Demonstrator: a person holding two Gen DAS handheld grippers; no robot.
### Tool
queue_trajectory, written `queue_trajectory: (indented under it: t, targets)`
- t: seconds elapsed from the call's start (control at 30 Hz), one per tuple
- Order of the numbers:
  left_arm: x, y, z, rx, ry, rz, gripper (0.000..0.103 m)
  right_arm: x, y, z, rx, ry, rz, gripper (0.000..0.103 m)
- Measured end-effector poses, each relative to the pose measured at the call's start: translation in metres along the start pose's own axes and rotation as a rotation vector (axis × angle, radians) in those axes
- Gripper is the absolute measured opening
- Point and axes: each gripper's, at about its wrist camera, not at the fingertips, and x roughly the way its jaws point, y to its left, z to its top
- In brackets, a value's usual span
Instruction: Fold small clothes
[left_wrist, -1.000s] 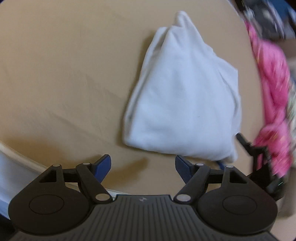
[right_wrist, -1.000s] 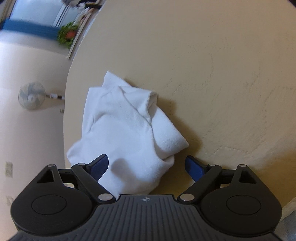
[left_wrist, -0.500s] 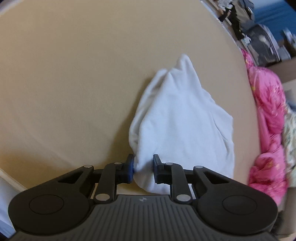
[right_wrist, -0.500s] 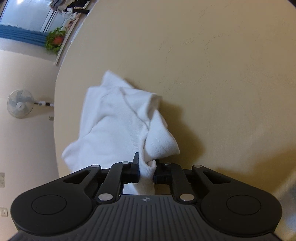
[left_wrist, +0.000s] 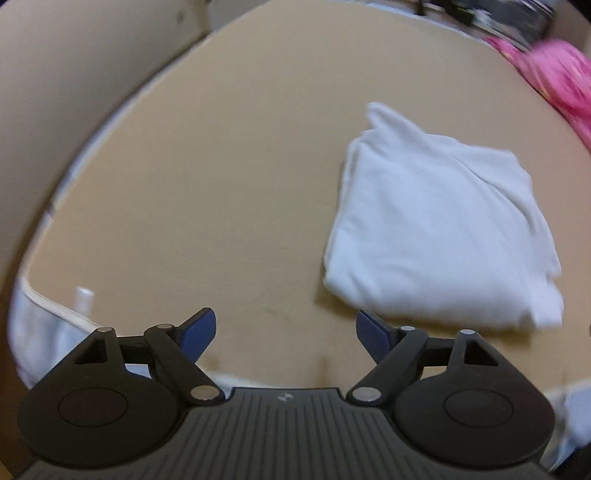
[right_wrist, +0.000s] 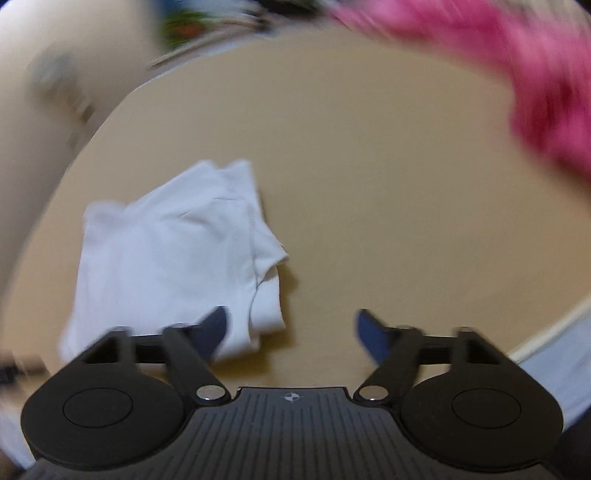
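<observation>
Both pairs of fingers, left (left_wrist: 284, 332) and right (right_wrist: 291, 328), have just opened wide, empty, angled down over the folded white garment (left_wrist: 439, 236) lying on the tan worktop (left_wrist: 221, 184).

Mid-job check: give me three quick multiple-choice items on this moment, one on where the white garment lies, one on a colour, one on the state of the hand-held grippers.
1. Where does the white garment lie?
A. on the tan table
B. on the pink pile
C. hanging between the pads

2. What colour is the cloth pile at the table's far edge?
A. green
B. pink
C. black

3. How do both hand-held grippers stand?
A. both clamped on cloth
B. one open, one shut
C. both open, holding nothing

Answers: 1 A, it lies folded flat on the table. 2 B, bright pink. 3 C, the left hand-held gripper and the right hand-held gripper have just opened, nothing between the pads.
</observation>
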Motion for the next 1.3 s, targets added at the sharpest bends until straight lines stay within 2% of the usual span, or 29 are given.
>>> queue_trajectory:
  t: [0.03,0.1,0.17,0.4,0.63,0.77,1.3]
  targets:
    - [-0.007,-0.009,-0.004,0.017,-0.011,0.007,0.095,-0.015,0.010,-0.005,-0.091,-0.035,-0.012,0.094]
    - [-0.030,-0.015,-0.020,0.022,-0.035,0.006,0.096,-0.037,0.029,-0.016,-0.208,-0.087,-0.022,0.095]
    - [-0.045,-0.025,-0.035,0.005,-0.041,0.003,0.096,-0.052,0.040,-0.028,-0.237,-0.114,-0.035,0.096]
    - [-0.078,-0.038,-0.071,0.036,-0.103,-0.021,0.096,-0.095,0.055,-0.064,-0.197,-0.182,-0.055,0.096]
    - [-0.087,-0.045,-0.081,0.033,-0.154,0.015,0.096,-0.113,0.066,-0.088,-0.203,-0.217,-0.051,0.096]
    - [-0.092,-0.047,-0.085,0.055,-0.174,0.042,0.096,-0.116,0.069,-0.089,-0.215,-0.227,-0.048,0.096]
    - [-0.098,-0.045,-0.087,0.072,-0.178,0.033,0.101,-0.109,0.083,-0.083,-0.241,-0.220,-0.031,0.096]
